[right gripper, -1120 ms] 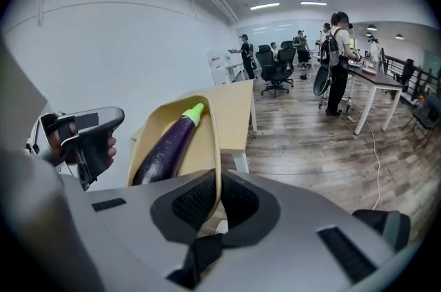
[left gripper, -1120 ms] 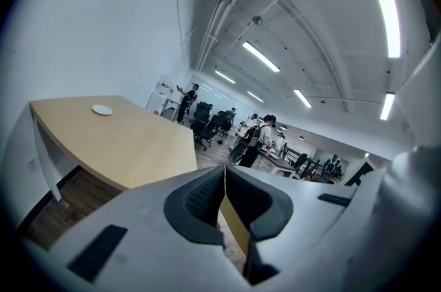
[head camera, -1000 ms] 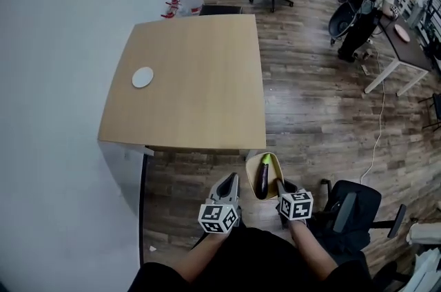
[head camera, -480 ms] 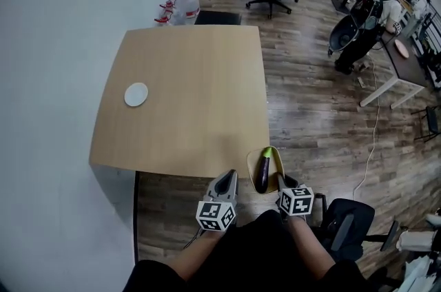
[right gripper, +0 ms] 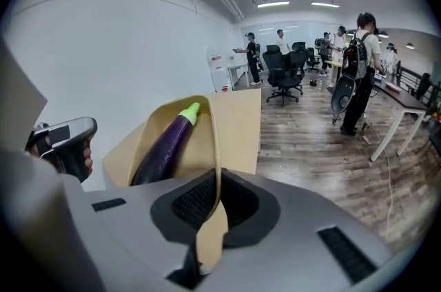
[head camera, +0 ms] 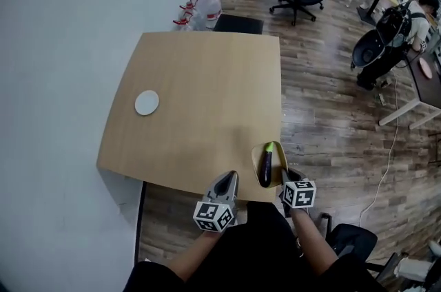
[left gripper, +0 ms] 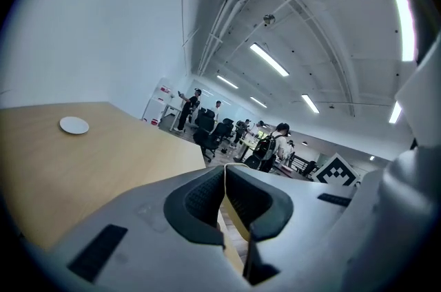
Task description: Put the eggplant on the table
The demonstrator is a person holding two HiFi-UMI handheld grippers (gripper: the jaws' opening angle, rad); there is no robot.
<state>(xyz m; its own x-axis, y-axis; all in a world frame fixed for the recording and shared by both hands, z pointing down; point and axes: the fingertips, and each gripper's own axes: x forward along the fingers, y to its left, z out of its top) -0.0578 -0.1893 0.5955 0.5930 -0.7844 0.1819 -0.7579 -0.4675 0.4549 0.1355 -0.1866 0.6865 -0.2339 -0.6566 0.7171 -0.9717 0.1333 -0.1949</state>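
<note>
Head view shows the right hand-held gripper [head camera: 283,176] clamped on the near rim of a thin tan dish [head camera: 255,158]. The eggplant [head camera: 264,167] lies lengthwise in it, over the near right corner of the desk [head camera: 207,94]. Whether the dish touches the desk cannot be told from above. The person's forearms are cut off by the bottom edge of that view.

In the right gripper view the dish's thin, curved rim [right gripper: 212,146] runs down between the dark ribbed pads, which pinch it. The eggplant [right gripper: 162,146] is glossy purple with a pale green stem end pointing away, and its lower end is hidden behind the jaw housing.

The left hand-held gripper [head camera: 229,178] hangs just left of the dish. In the left gripper view its ribbed pads [left gripper: 207,195] meet with nothing between them.

The desk top is smooth light wood with rounded corners. A small round white disc [head camera: 147,103] sits toward its left side, too small to identify.
</note>
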